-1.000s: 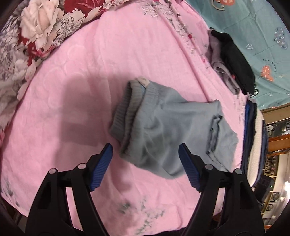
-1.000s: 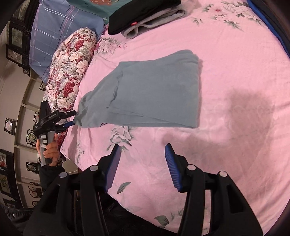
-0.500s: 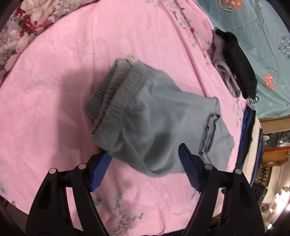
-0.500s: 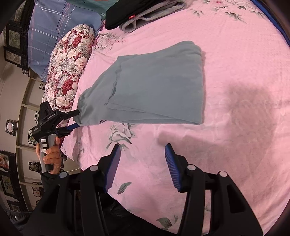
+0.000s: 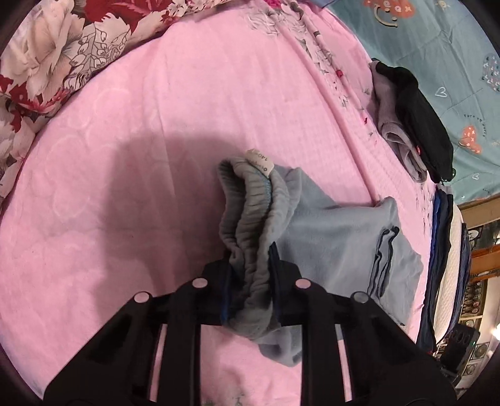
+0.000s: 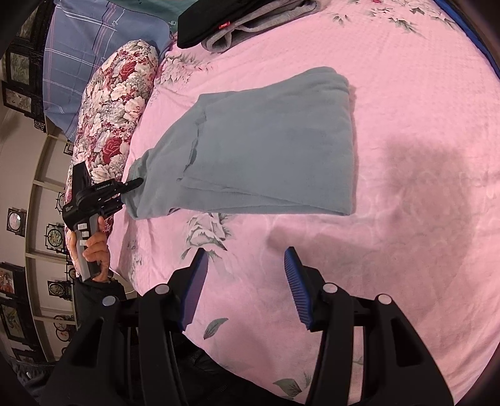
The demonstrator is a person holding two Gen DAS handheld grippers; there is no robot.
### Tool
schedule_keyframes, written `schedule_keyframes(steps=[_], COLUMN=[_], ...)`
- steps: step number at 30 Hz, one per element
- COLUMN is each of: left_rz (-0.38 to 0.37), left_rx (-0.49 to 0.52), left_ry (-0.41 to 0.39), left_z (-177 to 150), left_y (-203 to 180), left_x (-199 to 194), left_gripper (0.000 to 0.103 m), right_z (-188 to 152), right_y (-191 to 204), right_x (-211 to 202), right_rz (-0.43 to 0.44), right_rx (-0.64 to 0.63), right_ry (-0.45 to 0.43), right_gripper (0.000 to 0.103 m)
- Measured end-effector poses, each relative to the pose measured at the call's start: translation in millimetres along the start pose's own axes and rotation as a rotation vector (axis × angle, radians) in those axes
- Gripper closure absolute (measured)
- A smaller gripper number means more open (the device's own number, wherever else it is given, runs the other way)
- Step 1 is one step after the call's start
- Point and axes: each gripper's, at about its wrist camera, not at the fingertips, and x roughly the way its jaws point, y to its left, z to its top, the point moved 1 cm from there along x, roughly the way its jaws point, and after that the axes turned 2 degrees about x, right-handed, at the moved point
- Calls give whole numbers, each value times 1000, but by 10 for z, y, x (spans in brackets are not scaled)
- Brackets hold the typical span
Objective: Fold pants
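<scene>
Pants [image 6: 268, 146]: grey-blue, already doubled over, lying flat on the pink bedspread [image 6: 406, 78] except at the waistband end, which is bunched and lifted a little.

Left gripper [image 5: 250, 274]: closed tight on the ribbed waistband [image 5: 250, 218]; the elastic is crumpled between the fingers and a white size tag [image 5: 259, 159] sticks up beyond them. In the right wrist view the same gripper [image 6: 125, 196] sits at the pants' left end, next to the floral pillow [image 6: 115, 118].

Right gripper [image 6: 247, 290]: wide open, holding nothing, hovering over bare bedspread near the pants' long front edge but not touching it.

Long axis: from the clamped waistband away to the folded far end [image 6: 343, 131]; in the left wrist view it runs forward and to the right of the gripper.

Nearer hand: the left already has its end. The right stands beside the middle of the front edge, and the folded end lies ahead of it and to its right.

Likely next move: my guess is the waistband gets carried along that axis toward the folded end, halving the length; the right could pin the cloth while it goes.

Risk: the waistband is gripped in a bunch, so the layers may land uneven.

Elsewhere: a dark and grey clothes stack [image 6: 237, 22] at the far edge of the bed, well apart.
</scene>
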Motion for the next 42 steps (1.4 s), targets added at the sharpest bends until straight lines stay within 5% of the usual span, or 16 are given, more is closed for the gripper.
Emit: schedule_keyframes(steps=[10,13,17,21,23,25,29,34,42], left_rz=[-177,-218,-259,-255,-245,-246,-234,-215,-107], left_rx=[124,172,227,270,268,264,330,422,601], left_ry=[-185,-198,-191,-168,-146,-124,-113,-59,120], left_z=[-148,-159,-166,-150,-136,-137,-225,-376,-793], left_y=[-321,-520,-762,-960,-1016,-1084,-1425,-2023,-3241], left_x=[-718,-817,-843,-754,-659,-585,-542,-311,706], left_gripper=[86,86,86,86,86,86,86,86,86], right_z=[491,734,985,1021,1009,1038,1095,974,579], right_y=[651,1051,1315,1339,1328,1277,1085,365,-683], right_x=[408,738,1195,1562,1554,1416,601,-248,-804], right_rz=[-77,-167,-180,-181,-185,-142,-87,-68,-1], right_rx=[-192,-357,-404,-419,-434,-389,-335,-186,3], right_ry=[4,-31,-16,51,24,28,-131,-237,-286], right_gripper=[51,51,53,88,92,93,93,92,92])
